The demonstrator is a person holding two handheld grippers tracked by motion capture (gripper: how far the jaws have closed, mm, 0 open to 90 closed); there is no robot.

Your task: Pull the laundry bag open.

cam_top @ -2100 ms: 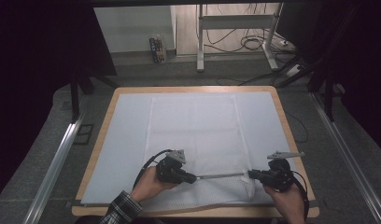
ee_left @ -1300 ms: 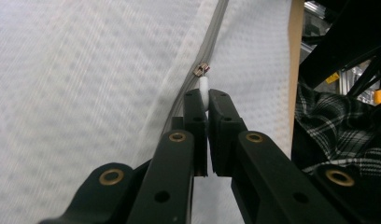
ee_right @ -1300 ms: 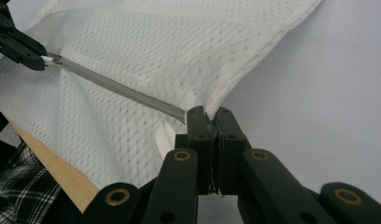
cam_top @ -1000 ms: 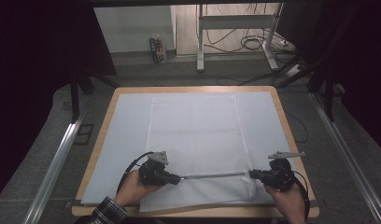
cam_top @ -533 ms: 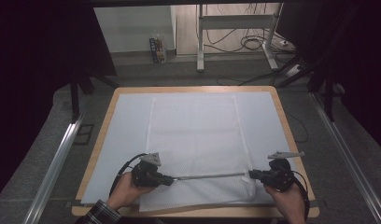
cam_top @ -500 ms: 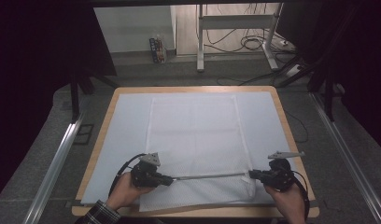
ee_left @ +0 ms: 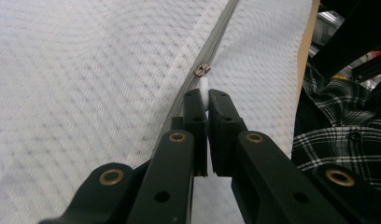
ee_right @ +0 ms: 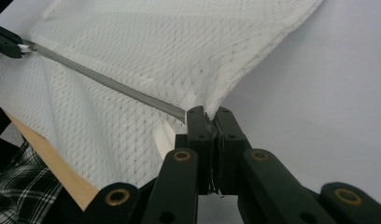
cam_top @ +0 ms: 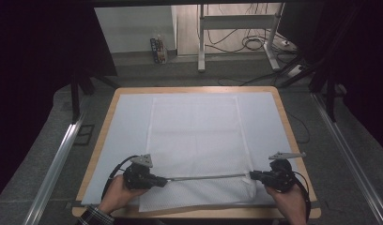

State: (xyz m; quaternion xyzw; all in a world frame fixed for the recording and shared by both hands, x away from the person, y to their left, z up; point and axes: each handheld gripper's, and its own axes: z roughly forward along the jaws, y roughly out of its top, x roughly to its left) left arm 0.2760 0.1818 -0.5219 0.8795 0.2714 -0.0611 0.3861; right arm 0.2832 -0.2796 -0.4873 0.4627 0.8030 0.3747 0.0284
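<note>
1. Mesh bag (cam_top: 194,140) lies flat on the table (cam_top: 293,140), its grey zipper (cam_top: 203,177) running along the near edge.
2. Left gripper (cam_top: 162,180) is clamped on the white zipper pull (ee_left: 205,91).
3. Right gripper (cam_top: 252,176) pinches the bag's corner at the zipper's end.
4. Clamped fabric is hidden between the jaws.
</note>
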